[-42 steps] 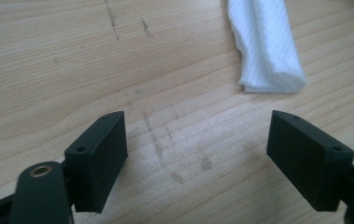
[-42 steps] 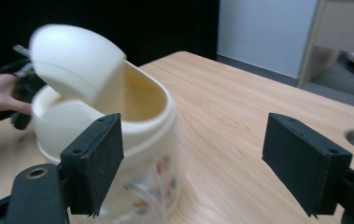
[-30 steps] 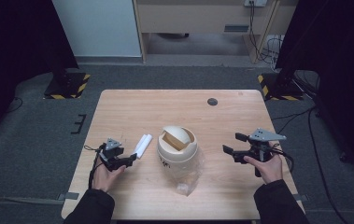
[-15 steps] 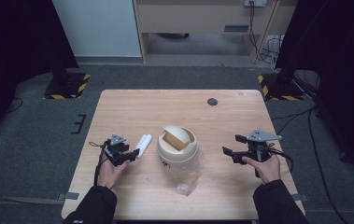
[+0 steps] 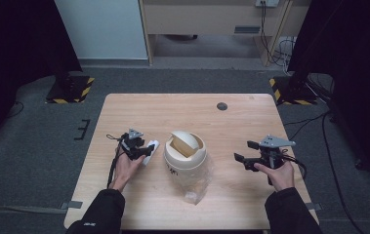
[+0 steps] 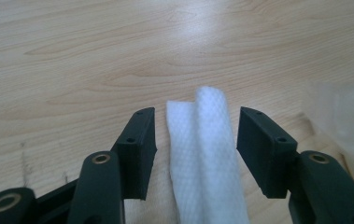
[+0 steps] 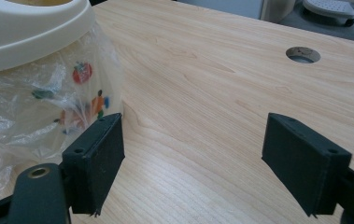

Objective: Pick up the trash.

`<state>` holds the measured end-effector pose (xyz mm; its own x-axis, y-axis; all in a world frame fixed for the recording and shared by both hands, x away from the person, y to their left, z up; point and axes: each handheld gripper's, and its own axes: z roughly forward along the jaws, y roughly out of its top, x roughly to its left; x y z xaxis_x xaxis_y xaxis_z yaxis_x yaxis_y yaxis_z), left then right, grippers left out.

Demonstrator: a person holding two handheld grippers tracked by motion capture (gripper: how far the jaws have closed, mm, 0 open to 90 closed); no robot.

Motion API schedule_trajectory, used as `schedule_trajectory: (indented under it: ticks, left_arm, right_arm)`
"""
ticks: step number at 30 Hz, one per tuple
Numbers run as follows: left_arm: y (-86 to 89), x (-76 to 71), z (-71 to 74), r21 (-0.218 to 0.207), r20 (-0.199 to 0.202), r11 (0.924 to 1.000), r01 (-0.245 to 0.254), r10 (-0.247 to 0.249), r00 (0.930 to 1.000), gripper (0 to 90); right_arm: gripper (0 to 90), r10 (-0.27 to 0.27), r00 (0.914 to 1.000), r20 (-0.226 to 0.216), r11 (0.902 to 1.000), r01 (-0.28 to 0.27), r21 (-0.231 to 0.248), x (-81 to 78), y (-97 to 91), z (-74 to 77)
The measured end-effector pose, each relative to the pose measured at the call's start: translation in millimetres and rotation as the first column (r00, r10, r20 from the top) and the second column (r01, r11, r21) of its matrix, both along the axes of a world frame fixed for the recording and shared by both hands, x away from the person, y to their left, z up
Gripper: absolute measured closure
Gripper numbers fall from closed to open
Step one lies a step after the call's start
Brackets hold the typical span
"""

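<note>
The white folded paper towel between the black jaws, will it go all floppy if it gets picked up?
Probably yes. The white folded paper towel looks thin, soft and dimpled, so its free ends would likely droop. It seems light, and the left gripper, jaws open either side of it, would likely squash its raised fold when closing.

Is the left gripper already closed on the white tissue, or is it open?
Open. In the left gripper view the white tissue lies on the table between the left gripper jaws, with a gap on each side.

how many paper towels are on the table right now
1. The folded white paper towel lies on the table between the open jaws of the left claw, just left of the small bin. More may be hidden inside the bin.
</note>
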<state>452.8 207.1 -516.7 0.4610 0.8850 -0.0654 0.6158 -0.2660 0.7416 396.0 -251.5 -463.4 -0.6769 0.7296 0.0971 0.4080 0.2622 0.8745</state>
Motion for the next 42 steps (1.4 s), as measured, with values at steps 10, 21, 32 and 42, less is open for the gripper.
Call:
schedule_trajectory:
  ticks: [10,21,32,42]
  left_arm:
    - [6.8,-1.5,1.9,-0.023,-0.037,0.9997,-0.01,0.009,0.9993,52.3]
    - [18.2,-15.7,-1.7,-0.009,-0.104,1.0,-0.004,0.003,0.9946,56.5]
    - [18.0,-20.3,-3.2,-0.005,-0.127,1.0,-0.008,0.007,0.9918,63.2]
    - [15.9,-23.8,-5.0,-0.049,-0.134,0.998,-0.04,0.033,0.9904,77.8]
  right_arm:
    - [21.5,-0.002,1.0,-0.003,1.0,0.002,-0.006,-0.2,-2.5,0.2]
    - [21.9,0.001,1.0,-0.005,0.9999,-0.001,-0.01,-1.0,-1.1,-0.4]
    - [22.0,0.002,1.0,-0.008,0.9999,-0.002,-0.012,-1.5,-0.7,-0.5]
    - [22.0,0.002,1.0,-0.009,0.9999,-0.003,-0.012,-1.6,-0.4,-0.8]
